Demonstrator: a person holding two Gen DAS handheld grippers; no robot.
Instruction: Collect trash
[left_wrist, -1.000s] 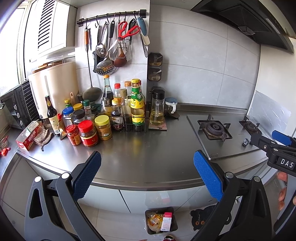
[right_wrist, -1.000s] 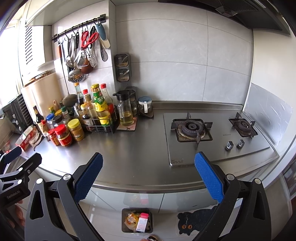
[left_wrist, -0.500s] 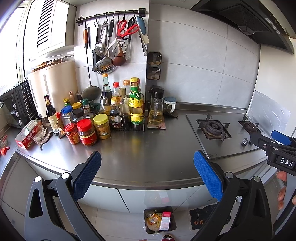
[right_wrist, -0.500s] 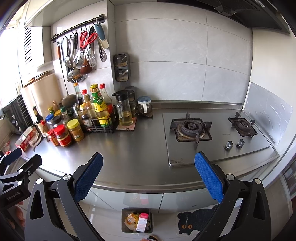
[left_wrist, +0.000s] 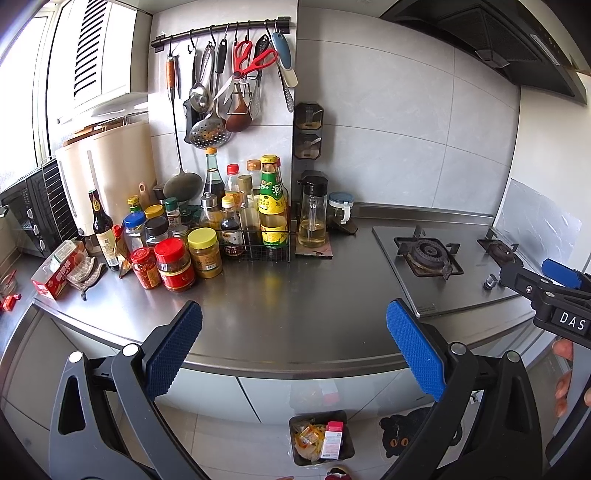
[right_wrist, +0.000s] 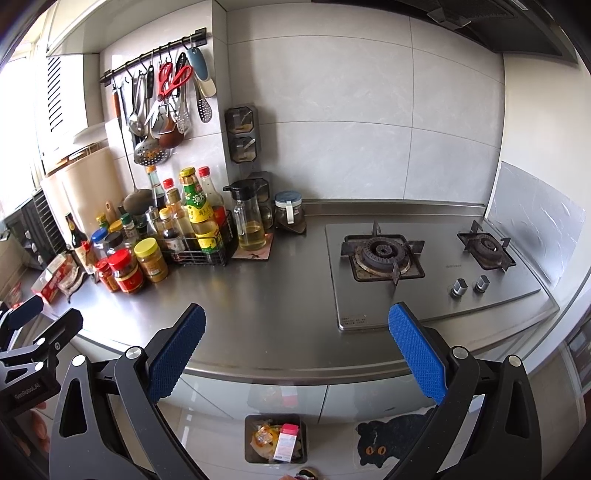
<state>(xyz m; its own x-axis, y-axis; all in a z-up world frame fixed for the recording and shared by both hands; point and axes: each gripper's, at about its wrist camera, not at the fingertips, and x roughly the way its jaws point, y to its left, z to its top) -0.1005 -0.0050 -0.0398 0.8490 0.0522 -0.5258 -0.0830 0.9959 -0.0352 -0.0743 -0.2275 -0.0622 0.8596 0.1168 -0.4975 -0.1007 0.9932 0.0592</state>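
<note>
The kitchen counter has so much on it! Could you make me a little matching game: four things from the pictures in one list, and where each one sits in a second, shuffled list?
Things:
1. scissors
2. trash bin
3. oil jug
4. red box

Places:
A. on the floor in front of the cabinets
B. at the far left end of the counter, beside a cloth
C. hanging from the wall rail
D. on a small mat, right of the wire rack of bottles

Pairs: 1-C, 2-A, 3-D, 4-B
</note>
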